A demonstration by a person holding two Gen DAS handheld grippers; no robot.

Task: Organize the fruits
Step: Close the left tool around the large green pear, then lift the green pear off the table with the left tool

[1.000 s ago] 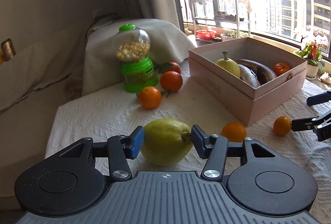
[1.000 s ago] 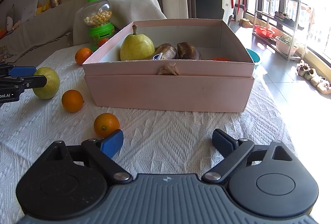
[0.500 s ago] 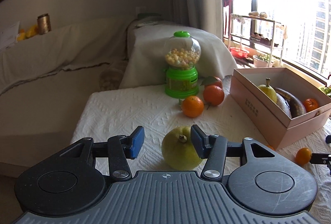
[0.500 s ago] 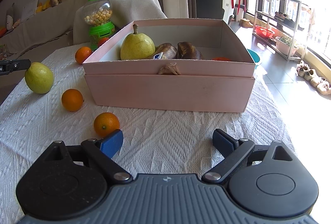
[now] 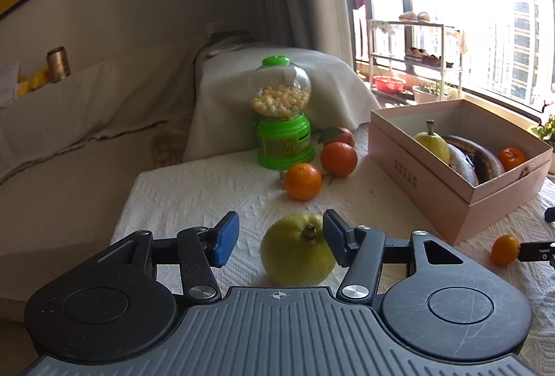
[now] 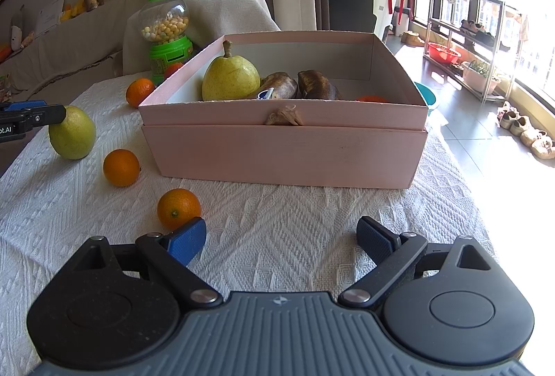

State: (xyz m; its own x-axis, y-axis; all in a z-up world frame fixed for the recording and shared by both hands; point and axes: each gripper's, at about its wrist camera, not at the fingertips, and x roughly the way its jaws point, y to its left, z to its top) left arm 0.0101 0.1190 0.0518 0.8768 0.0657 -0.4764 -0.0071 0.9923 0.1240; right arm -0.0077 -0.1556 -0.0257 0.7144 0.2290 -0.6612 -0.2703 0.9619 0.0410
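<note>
Two spread-apart, empty tools [image 5: 281, 239] [image 6: 281, 239], white woven cloth [image 6: 277, 220] over bench, pink box [image 6: 284, 147], green pear [image 5: 298, 254], draped sofa [image 5: 86, 105], sunlit window [image 5: 485, 11], "ot.AI" lettering [image 6: 5, 130].

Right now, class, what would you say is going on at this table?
A person holding a gripping tool in each hand is sorting fruit into a pink box. The left tool is open around a green pear on the white cloth, not clamping it. The right tool is open and empty beside an orange. The box already holds a pear, bananas and an orange; several oranges are outside it.
</note>
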